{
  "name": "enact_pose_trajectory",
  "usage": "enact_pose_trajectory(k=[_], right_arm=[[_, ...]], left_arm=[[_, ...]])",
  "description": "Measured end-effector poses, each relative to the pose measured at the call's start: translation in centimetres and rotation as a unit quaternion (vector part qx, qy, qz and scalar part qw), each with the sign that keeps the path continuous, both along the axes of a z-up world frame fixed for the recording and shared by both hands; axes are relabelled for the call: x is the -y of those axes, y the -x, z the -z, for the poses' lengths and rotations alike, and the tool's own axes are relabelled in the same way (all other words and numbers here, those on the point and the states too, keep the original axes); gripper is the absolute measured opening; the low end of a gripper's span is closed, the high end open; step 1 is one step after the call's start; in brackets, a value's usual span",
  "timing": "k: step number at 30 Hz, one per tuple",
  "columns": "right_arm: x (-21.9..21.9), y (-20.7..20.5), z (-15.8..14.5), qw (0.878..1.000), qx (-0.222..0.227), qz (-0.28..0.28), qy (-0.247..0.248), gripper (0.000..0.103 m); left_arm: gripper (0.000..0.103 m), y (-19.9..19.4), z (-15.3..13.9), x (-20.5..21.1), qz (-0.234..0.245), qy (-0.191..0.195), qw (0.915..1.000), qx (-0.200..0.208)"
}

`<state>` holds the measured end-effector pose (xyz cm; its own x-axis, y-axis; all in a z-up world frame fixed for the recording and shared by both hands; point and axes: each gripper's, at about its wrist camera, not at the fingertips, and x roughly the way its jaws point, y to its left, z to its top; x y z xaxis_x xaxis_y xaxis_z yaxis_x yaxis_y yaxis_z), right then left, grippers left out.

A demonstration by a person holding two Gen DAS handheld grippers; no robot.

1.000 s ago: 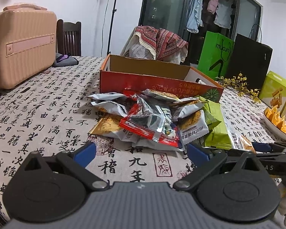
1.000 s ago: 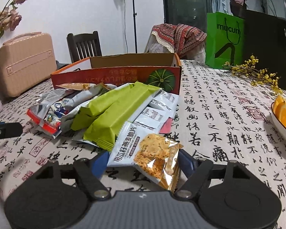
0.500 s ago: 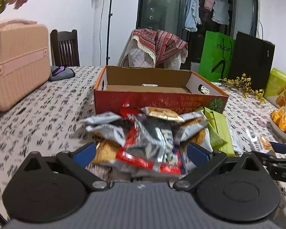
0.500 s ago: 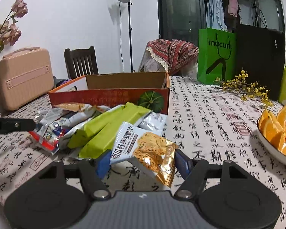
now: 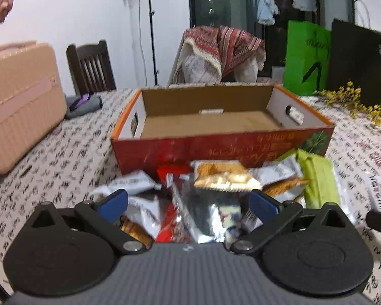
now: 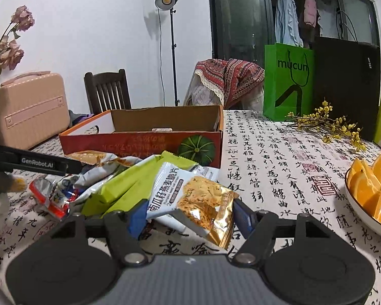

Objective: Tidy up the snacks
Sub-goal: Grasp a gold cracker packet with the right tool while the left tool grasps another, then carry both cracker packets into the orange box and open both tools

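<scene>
On the left of the desk [image 6: 279,152], the left gripper [image 5: 188,202] hangs over the heap of snack packets [image 5: 216,190], jaws spread wide; a silver packet [image 5: 203,216] lies in the gap, and the blurred view does not show the pads pressing it, so it reads as not gripped. Centre, beyond the heap, stands the task's container, an orange cardboard box [image 5: 216,147], open-topped and seemingly empty. To the right, the right gripper [image 6: 188,219] has its jaws about half spread, closed on 1 pumpkin-seed crisp packet [image 6: 190,198], lifted just above the desk beside 2 green packets [image 6: 124,190]. Far right sits a bowl of orange slices [image 6: 360,208]. Step in hand, as judged: 1st packet secured, transfer pending. Next move: raise it over the box's near wall, release inside; left jaws then close on the silver packet.
</scene>
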<state>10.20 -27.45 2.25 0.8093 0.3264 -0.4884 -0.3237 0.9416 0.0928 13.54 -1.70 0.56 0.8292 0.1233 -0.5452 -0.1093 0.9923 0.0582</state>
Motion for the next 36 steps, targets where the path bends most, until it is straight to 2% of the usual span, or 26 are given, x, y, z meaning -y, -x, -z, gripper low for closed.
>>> enact_pose_trajectory(k=[4,6,13,14,19,24,28,36], right_arm=[[0.2,-0.7,-0.1,1.000,0.005,0.001,-0.004,0.070],[0.2,-1.3,-0.2,1.000,0.007,0.004,-0.006,0.070],[0.5,-2.8,-0.3,1.000,0.015,0.014,-0.022,0.070],[0.6,-2.9,-0.3,1.000,0.015,0.014,-0.024,0.070],[0.8,-3.3,0.3,0.999,0.008,0.012,-0.033,0.070],[1.1,-3.5,0.5,0.999,0.005,0.010,-0.038,0.070],[1.2,-3.5,0.4,0.999,0.005,0.010,-0.040,0.070],[0.4,-3.1,-0.6,0.999,0.018,0.006,-0.029,0.070]], left_arm=[[0.103,-0.1,-1.3,0.6,0.016,-0.002,0.9997,0.017],[0.103,-1.0,-1.8,1.0,0.009,-0.013,0.9997,0.017],[0.101,-5.1,-0.9,2.2,-0.002,-0.027,0.9993,-0.024],[0.098,-5.5,-0.6,2.3,-0.002,-0.027,0.9991,-0.033],[0.053,-6.4,0.7,2.0,0.014,-0.007,0.9981,-0.060],[0.050,-5.7,0.4,1.4,0.019,0.005,0.9986,-0.050],[0.050,-4.7,-0.3,1.2,0.019,0.000,0.9993,-0.031],[0.050,-3.0,-2.1,0.5,0.019,0.016,0.9997,0.002]])
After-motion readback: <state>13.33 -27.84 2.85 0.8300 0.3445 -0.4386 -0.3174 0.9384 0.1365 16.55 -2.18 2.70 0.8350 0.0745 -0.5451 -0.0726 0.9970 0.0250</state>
